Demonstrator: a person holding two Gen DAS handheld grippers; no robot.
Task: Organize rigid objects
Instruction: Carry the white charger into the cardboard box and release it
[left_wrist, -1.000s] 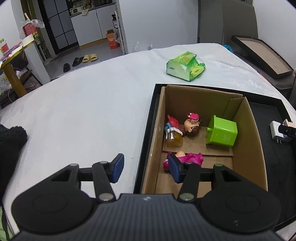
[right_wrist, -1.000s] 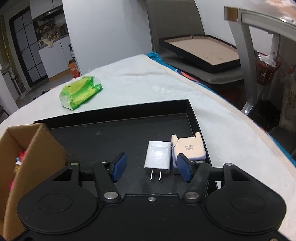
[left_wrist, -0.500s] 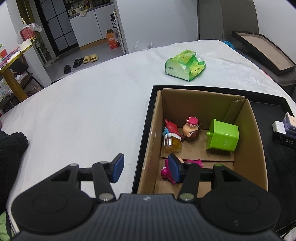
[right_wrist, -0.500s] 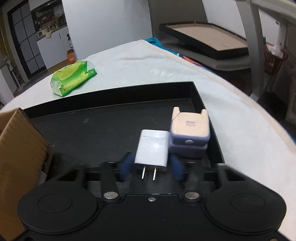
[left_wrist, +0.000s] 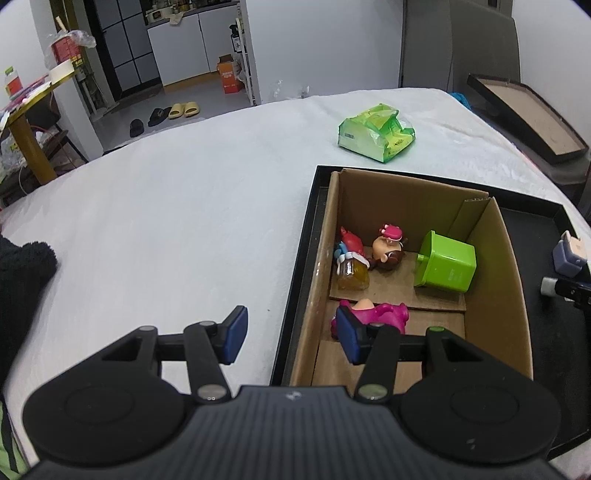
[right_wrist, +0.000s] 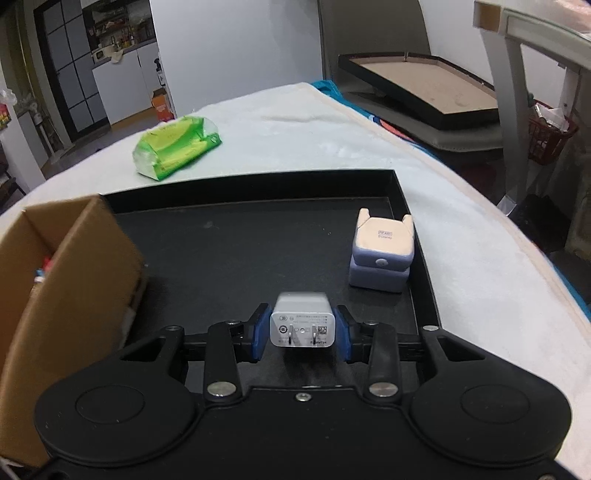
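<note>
The charger (right_wrist: 302, 324) sits clamped between the blue pads of the right hand-held gripper (right_wrist: 302, 330), prongs facing the camera, just above the black tray (right_wrist: 413, 206). Its blurred top edge suggests it is in motion. The grip looks square on the two flat sides, which is what a smooth plastic block needs; squeezing nearer an edge would likely let it twist out.

The likely step is carrying it left to the box (right_wrist: 62, 273), where the toys (left_wrist: 369, 251) and the green cube (left_wrist: 445, 262) already lie. To do it well, lift high enough to clear the cardboard wall, keep the charger level, and lower it into the bare floor patch near the front rather than dropping it onto the figures. The case (right_wrist: 382, 254) rests on the tray to the right, apart from the charger, so swinging left avoids it.

The left hand-held gripper (left_wrist: 291, 334) hangs with jaws apart and empty over the box's near left wall; it should stay clear of the drop path
</note>
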